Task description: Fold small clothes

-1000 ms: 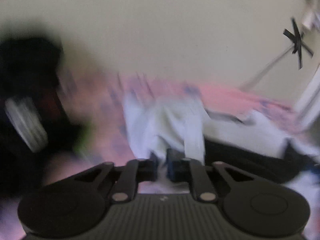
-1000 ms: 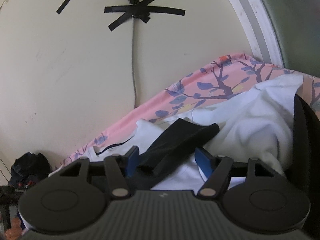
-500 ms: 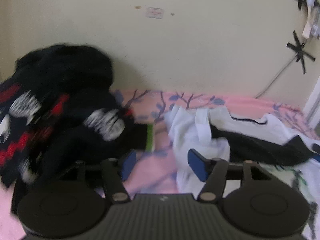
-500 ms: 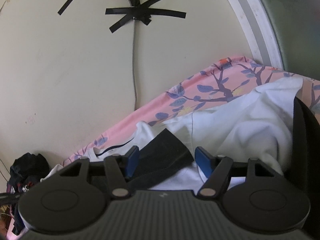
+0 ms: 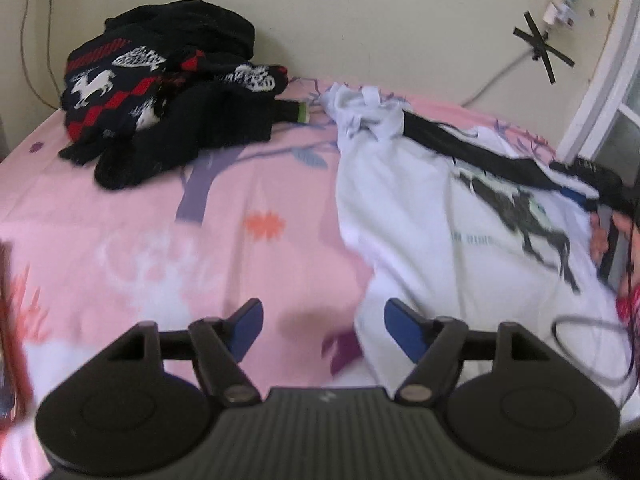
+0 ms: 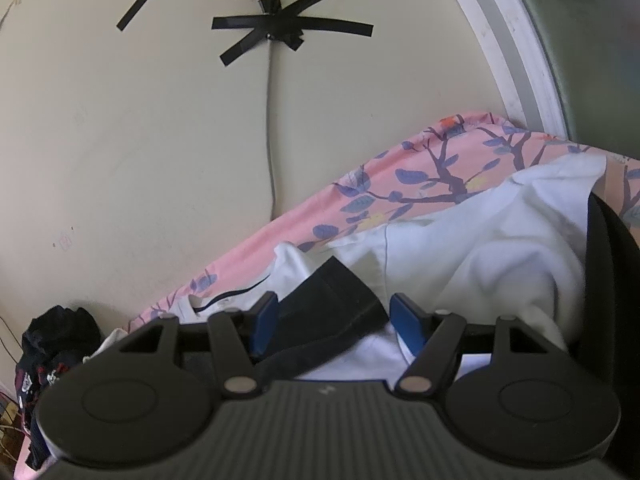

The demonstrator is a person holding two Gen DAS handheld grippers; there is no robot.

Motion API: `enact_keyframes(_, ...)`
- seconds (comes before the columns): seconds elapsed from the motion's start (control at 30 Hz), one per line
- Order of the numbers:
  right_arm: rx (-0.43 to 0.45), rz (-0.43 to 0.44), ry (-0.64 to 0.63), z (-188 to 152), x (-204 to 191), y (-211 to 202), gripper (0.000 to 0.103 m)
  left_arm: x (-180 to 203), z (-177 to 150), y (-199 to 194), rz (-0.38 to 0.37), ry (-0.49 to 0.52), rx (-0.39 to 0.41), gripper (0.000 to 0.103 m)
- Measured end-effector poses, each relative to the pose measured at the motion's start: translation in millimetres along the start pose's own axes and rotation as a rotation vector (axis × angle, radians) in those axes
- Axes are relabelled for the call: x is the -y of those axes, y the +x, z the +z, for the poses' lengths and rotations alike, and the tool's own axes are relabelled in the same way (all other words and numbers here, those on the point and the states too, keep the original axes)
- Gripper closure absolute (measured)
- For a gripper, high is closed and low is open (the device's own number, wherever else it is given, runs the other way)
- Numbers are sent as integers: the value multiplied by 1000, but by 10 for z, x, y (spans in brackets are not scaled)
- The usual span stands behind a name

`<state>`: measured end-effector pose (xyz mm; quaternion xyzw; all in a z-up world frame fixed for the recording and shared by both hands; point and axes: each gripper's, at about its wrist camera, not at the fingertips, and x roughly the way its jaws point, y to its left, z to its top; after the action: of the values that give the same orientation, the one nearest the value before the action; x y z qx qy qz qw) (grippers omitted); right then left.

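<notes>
Now our left gripper (image 5: 322, 326) has let go of the white cloth it was pinching a second ago and has drawn back and to the left of the white T-shirt (image 5: 460, 216); its jaws are opening, with nothing between them but bare pink bedsheet (image 5: 168, 240). We read this as the end of a pull or spread on the shirt's top edge, so the next hold probably has to be picked afresh.

Nearest to us, that gripper tilts down toward the bed, its right pad just beside the shirt's near left edge but not on it. The shirt, with its dark deer print, lies crumpled across the sheet, not yet flat and with no fold made. A long black strip of fabric (image 5: 480, 152) lies over the shirt's far part, running right toward our right gripper (image 6: 334, 320).

That gripper has kept still. Its jaws stand wide, with the end of the black strip between them; from the right wrist view the left pad seems to touch the cloth, but whether it is truly gripped we cannot tell.

Farther back, left of the shirt and against the wall, sits the heap of dark patterned knitwear (image 5: 168, 80), untouched.
</notes>
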<state>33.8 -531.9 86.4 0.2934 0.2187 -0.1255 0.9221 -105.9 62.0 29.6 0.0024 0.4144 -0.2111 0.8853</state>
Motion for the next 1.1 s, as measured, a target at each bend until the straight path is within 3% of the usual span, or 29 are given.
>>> enact_keyframes(0.1,-30,-24,-36,18,-56,25,37,42,-165,-3,-11,29,-26,41)
enact_keyframes(0.13,-36,-30,-54,19,-90,16,37,73,-226,-31,-2,51,-7,48)
enact_keyframes(0.17,-41,-26,-69,19,-134,-3,37,110,-275,-51,-6,74,-3,68)
enact_keyframes(0.23,-48,27,-70,28,-246,-78,37,164,-343,-124,-44,85,-12,93)
enact_keyframes(0.33,-66,154,-83,21,-545,-220,37,180,-420,-309,-10,74,-12,94)
enact_keyframes(0.43,-106,314,-164,-108,-977,-365,37,66,-574,-754,23,34,20,94)
enact_keyframes(0.53,-201,479,-257,-422,-1389,-437,37,-39,-754,-1126,-6,-49,24,94)
enact_keyframes(0.6,-287,558,-320,-721,-1613,-421,37,-8,-864,-1147,12,-60,-2,93)
enact_keyframes(0.7,-396,610,-383,-1069,-1788,-332,38,16,-977,-972,43,-51,-87,89)
enact_keyframes(0.77,-437,598,-415,-1179,-1795,-288,38,-40,-948,-949,61,-61,-99,89)
enact_keyframes(0.9,-530,643,-416,-1260,-1653,-316,37,-87,-669,-1070,25,-73,23,70)
enact_keyframes(1.0,-567,705,-443,-1201,-1577,-483,37,30,-392,-949,-30,-37,101,67)
enact_keyframes(1.1,-486,695,-434,-1069,-1407,-627,37,219,-129,-591,-98,3,141,59)
